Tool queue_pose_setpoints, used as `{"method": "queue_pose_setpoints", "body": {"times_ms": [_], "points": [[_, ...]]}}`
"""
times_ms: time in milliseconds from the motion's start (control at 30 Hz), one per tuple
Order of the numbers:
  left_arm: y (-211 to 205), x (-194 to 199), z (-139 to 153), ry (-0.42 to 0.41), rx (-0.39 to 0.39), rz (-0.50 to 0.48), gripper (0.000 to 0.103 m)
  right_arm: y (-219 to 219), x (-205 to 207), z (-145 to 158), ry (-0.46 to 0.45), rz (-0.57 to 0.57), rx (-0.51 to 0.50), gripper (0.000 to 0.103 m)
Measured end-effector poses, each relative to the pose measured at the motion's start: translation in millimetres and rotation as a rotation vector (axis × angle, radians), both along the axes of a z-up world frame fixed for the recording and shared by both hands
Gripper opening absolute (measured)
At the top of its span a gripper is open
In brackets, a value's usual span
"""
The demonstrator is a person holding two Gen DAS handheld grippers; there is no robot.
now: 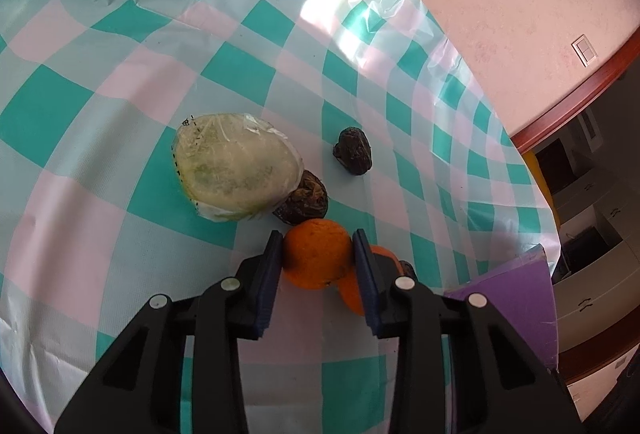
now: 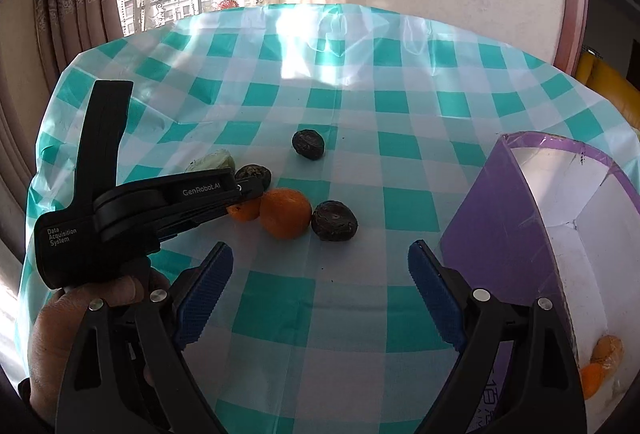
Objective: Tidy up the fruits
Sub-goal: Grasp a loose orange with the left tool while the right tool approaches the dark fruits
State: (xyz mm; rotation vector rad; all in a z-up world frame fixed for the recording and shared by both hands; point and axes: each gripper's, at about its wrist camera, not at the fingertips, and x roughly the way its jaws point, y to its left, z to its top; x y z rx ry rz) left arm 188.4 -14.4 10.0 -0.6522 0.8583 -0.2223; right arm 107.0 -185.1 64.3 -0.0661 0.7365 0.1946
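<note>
Left to right across the table [image 2: 360, 314], checked teal/white plastic cloth:

- Person's hand [image 2: 80, 318] at the near left edge, wrapped around the left tool's handle.
- Plastic-wrapped pale green item [image 1: 236, 166], looks like a cut cabbage, toward the left side, mid-depth. In the right wrist view only a sliver shows behind the left tool.
- Dark wrinkled fruit A [image 1: 303, 199] touching the wrapped item's right edge.
- Left gripper [image 1: 318, 254]: blue pads clamped on orange #1 [image 1: 318, 252], one pad on each side, fruit resting on or just above the cloth. Fruit A sits just behind it.
- Orange #2 [image 2: 285, 212] just right of orange #1, touching or nearly so; largely hidden behind the right pad in the left wrist view.
- Dark fruit B [image 2: 334, 221] just right of orange #2, close to touching.
- Dark fruit C [image 2: 308, 144] farther back, toward the far edge, apart from the cluster.
- Right gripper [image 2: 320, 262]: jaws wide apart, nothing between them, hanging over the near-centre cloth, short of the cluster.
- Purple box [image 2: 492, 226] at the right edge, white inside, opening facing the right wrist camera. Orange pieces [image 2: 600, 366] lie in its near corner; can't tell whether whole fruit or peel.
</note>
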Motion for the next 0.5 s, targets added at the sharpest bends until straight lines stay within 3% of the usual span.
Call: {"method": "queue_pose_setpoints", "body": {"times_ms": [133, 300, 367, 500], "points": [[3.0, -0.3, 0.4, -0.008, 0.01, 0.011, 0.035, 2.4, 14.3, -17.3, 0.041, -0.021, -0.02, 0.086], [8.3, -0.8, -0.2, -0.01, 0.001, 0.022, 0.035, 4.9, 30.7, -34.9, 0.069, -0.092, -0.148, 0.085], [10.2, -1.1, -0.2, -0.012, 0.001, 0.031, 0.035, 4.2, 37.8, -40.1, 0.077, -0.111, -0.178, 0.08], [12.4, -1.0, -1.2, -0.013, -0.007, 0.033, 0.035, 2.4, 48.7, -44.2, 0.081, -0.118, -0.163, 0.076]]}}
